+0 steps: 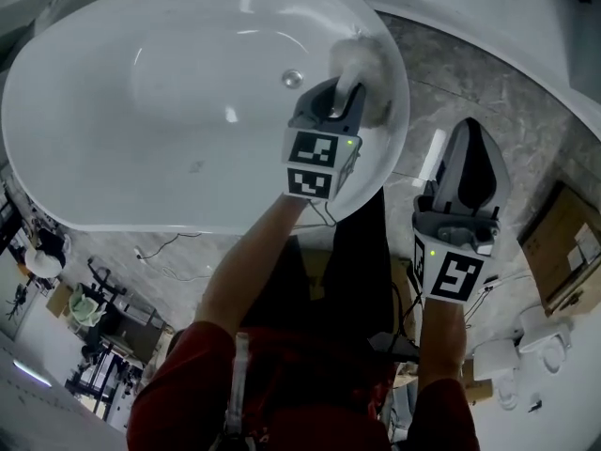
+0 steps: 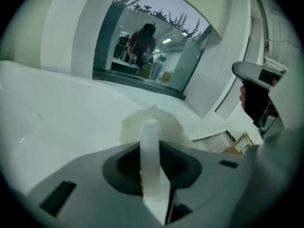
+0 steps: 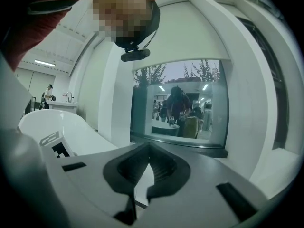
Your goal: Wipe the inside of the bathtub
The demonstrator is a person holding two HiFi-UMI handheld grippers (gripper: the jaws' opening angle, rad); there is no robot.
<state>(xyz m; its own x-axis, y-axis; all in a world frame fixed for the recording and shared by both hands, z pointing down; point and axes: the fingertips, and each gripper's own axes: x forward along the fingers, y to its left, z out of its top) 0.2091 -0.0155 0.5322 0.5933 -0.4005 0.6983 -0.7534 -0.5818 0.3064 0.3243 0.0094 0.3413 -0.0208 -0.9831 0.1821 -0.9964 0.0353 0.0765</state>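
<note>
Red sleeve [image 1: 188, 374], nearest item: the person's upper arm, reaching out to the left gripper [image 1: 349, 94].

Left gripper [image 2: 151, 141]: jaws clamped on a white fluffy cloth [image 1: 364, 59]. The left gripper view shows the wad [image 2: 152, 120] bunched just ahead of the tips, against the tub's surface.

White fluffy cloth: sits on the inner wall at the near-right end of the tub, below the rim and just beside the round metal drain [image 1: 293, 79].

White oval bathtub [image 1: 169, 111]: glossy, no visible marks. Most of the basin lies well apart from the cloth, and nothing shows which parts are already wiped.

Right gripper [image 1: 470, 130]: jaws together with nothing between them [image 3: 139, 196]. It is held outside the tub, above the grey marbled floor [image 1: 507, 92].

Handling note (judgement):
- Grip the wad firmly so it cannot slip out mid-stroke.
- Press with the cloth, not the hard jaw tips, which could scrape the gloss.
- Follow the curve of the wall in overlapping strokes, from the rim downward towards the drain.
- Then work along the basin to the far end, which looks like a long reach.
</note>
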